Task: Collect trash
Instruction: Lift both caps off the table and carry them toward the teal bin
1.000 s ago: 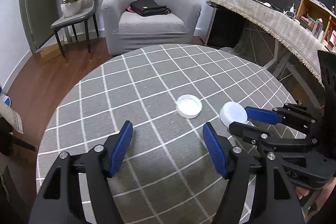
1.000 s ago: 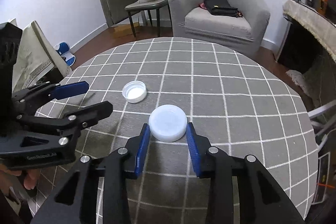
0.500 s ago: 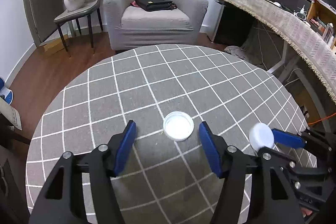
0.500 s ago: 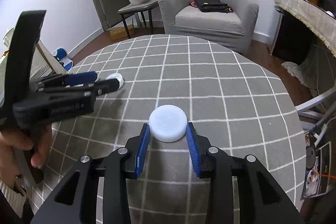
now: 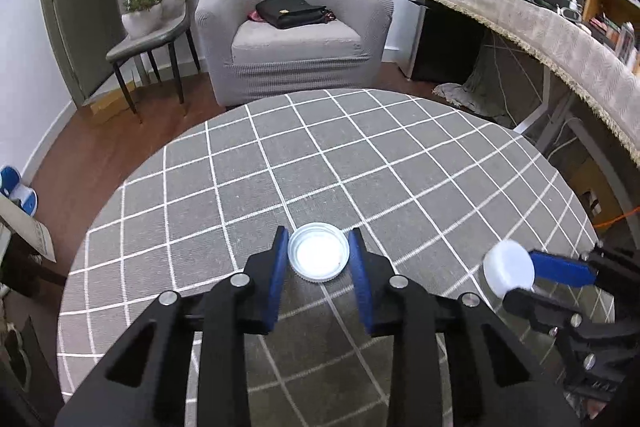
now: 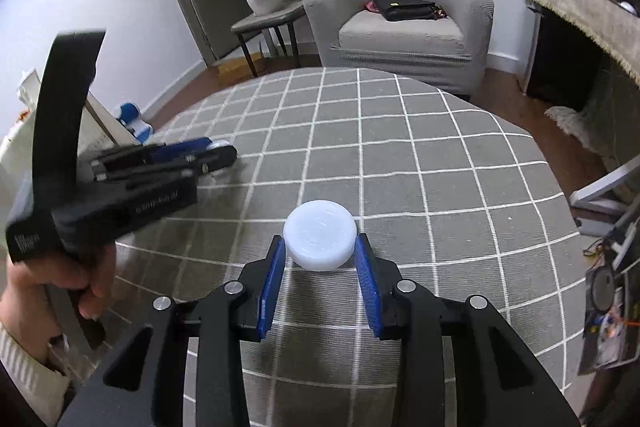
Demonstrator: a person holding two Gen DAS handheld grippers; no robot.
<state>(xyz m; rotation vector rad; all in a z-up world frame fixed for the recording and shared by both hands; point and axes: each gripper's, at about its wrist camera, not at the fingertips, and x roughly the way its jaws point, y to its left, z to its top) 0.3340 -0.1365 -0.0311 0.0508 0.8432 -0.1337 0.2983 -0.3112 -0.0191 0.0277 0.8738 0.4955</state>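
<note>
Left hand-held gripper (image 5: 318,251) closing (upturned lid (image 5: 318,257) between)

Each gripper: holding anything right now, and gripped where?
The right gripper holds a solid white cap by opposite sides of its rim. The left gripper is closing on an upturned white lid, blue fingers at opposite edges.

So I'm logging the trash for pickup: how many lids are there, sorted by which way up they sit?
Open side up: 1, the rimmed lid between the closing left gripper pads.
Closed top up: 1, the solid white lid clamped in the right gripper.
Total: 2
</note>
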